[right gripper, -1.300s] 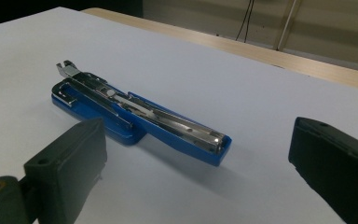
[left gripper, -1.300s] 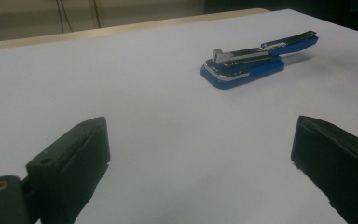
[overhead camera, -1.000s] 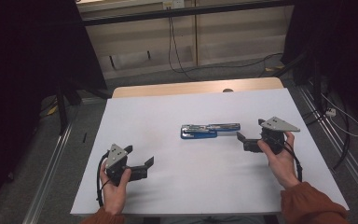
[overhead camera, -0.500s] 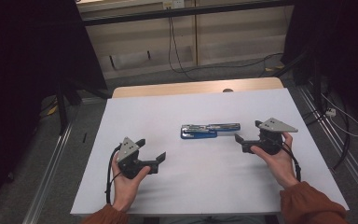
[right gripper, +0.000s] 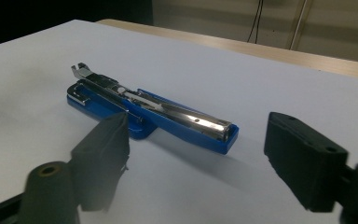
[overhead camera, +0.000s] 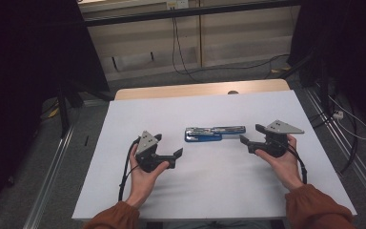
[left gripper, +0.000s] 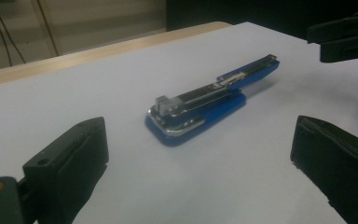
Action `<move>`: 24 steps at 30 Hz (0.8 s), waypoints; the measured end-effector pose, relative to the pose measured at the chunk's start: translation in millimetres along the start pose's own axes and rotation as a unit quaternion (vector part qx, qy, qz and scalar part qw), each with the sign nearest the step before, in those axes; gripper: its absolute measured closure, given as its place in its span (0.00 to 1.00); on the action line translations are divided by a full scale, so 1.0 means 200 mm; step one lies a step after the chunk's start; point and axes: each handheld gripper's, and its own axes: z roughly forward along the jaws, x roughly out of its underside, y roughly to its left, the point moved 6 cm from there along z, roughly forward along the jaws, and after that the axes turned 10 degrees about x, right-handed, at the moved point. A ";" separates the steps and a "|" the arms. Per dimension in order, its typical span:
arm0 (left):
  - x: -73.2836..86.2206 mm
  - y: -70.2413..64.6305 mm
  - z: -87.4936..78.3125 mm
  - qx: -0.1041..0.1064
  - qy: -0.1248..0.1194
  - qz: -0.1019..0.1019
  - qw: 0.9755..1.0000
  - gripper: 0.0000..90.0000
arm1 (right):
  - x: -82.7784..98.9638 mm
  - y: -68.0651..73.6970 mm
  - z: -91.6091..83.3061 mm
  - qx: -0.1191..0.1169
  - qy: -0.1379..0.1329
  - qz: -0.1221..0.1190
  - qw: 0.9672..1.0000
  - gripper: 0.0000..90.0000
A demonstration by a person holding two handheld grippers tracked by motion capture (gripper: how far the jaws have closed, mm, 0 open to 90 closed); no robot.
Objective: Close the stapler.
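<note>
Blue stapler [overhead camera: 214, 133] (swung open) lies between parted tongs.

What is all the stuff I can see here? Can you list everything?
stapler: one, blue with silver metal top, swung open, lying mid-table between the two tongs.
table: one, white top with a pale wooden strip at the far edge.
cables: a few, black, hanging and trailing over the floor behind the table.
left tongs: one, black with a grey plate on top, left of the stapler, jaws open, nothing between them.
right tongs: one, black with a grey plate, right of the stapler, jaws have just been closing but stand apart, holding nothing.
hands: two, in orange-brown sleeves, left hand and right hand, each holding one tongs.
</note>
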 end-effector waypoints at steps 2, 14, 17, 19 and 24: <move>-0.02 -0.01 0.02 0.001 0.001 0.003 1.000 0.05 | 0.00 0.00 0.00 -0.003 0.001 0.001 1.000 0.31; -0.11 0.06 0.18 0.002 -0.001 0.004 1.000 0.05 | 0.00 0.01 0.02 -0.020 0.007 -0.003 1.000 0.65; -0.12 0.09 0.22 0.001 0.002 -0.002 1.000 0.06 | 0.01 0.02 0.02 -0.029 0.014 0.000 0.999 0.70; -0.12 0.11 0.24 -0.002 -0.004 -0.006 1.000 0.06 | 0.01 0.02 0.02 -0.027 0.014 -0.002 1.000 0.75; -0.08 0.13 0.27 -0.001 0.012 -0.010 1.000 0.06 | 0.03 0.01 0.04 -0.032 0.028 -0.002 0.999 0.90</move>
